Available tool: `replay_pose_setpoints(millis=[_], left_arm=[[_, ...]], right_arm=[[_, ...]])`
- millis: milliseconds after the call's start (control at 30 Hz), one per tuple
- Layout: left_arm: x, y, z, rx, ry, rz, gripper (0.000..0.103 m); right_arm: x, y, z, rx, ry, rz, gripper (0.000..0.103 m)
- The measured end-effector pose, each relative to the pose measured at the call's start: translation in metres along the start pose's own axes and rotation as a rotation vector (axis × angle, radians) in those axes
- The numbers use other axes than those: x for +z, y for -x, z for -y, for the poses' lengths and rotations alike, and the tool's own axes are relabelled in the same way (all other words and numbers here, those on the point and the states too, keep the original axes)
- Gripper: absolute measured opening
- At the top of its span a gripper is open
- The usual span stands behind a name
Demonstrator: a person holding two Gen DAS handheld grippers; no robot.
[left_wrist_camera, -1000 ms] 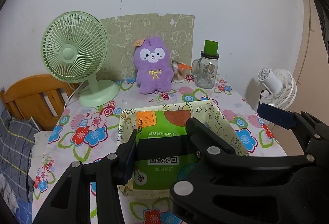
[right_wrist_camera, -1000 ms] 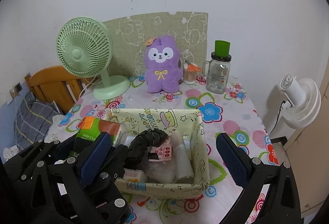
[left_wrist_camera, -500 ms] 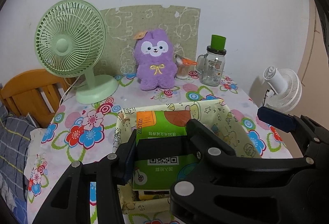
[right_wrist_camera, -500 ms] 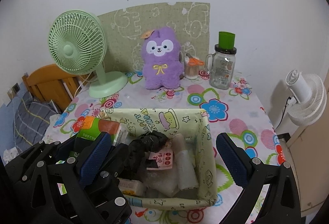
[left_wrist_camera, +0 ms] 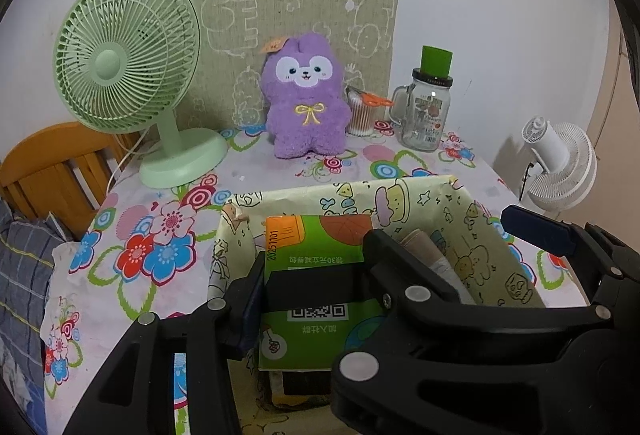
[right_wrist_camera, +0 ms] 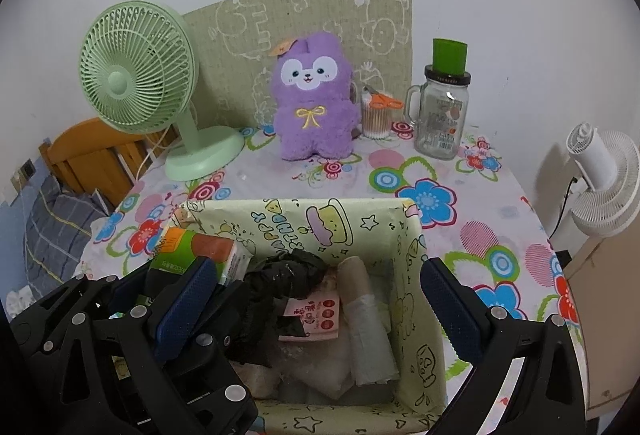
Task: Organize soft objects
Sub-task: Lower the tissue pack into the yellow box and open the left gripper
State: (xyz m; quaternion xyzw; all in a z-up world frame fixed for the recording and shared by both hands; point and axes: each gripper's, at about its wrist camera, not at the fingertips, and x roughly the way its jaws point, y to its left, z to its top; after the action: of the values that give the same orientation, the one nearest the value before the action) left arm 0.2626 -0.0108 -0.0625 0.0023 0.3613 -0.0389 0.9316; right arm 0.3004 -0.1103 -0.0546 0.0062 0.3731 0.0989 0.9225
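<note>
My left gripper (left_wrist_camera: 316, 287) is shut on a green tissue pack (left_wrist_camera: 316, 235), held upright in the left end of a pale yellow fabric basket (left_wrist_camera: 340, 191). The same pack (right_wrist_camera: 188, 247) shows at the left of the right wrist view. My right gripper (right_wrist_camera: 318, 299) is open, its blue pads (right_wrist_camera: 188, 299) spread wide above the basket (right_wrist_camera: 412, 275). Inside lie a crumpled black bag (right_wrist_camera: 280, 275), a pink packet (right_wrist_camera: 316, 315) and a roll of plastic bags (right_wrist_camera: 364, 307). A purple plush toy (right_wrist_camera: 314, 99) sits upright at the back of the table.
A green desk fan (left_wrist_camera: 128, 67) stands back left. A cup of cotton swabs with orange scissors (right_wrist_camera: 378, 115) and a glass jar mug (right_wrist_camera: 442, 115) stand back right. A white fan (right_wrist_camera: 600, 179) is beyond the table's right edge, a wooden chair (left_wrist_camera: 52, 163) at the left.
Both grippers have come down and closer to the basket. The green pack has sunk lower into its left end, still in the left gripper.
</note>
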Motion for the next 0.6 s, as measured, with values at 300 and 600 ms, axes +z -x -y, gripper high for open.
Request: replay_pose_setpoints(millis=[300,600], left_arm=[[-0.0018,-0.0054,-0.0007,0.02,-0.001,-0.012,0.078],[-0.0029,0.0022,0.0016,0.018,-0.012,-0.003,0.083]], right_arm=[[-0.0037,-0.0076,0.0021,0.006,-0.012,-0.017,0.103],[-0.007,-0.0002,0.0033,0.015,-0.02,-0.007,0.103]])
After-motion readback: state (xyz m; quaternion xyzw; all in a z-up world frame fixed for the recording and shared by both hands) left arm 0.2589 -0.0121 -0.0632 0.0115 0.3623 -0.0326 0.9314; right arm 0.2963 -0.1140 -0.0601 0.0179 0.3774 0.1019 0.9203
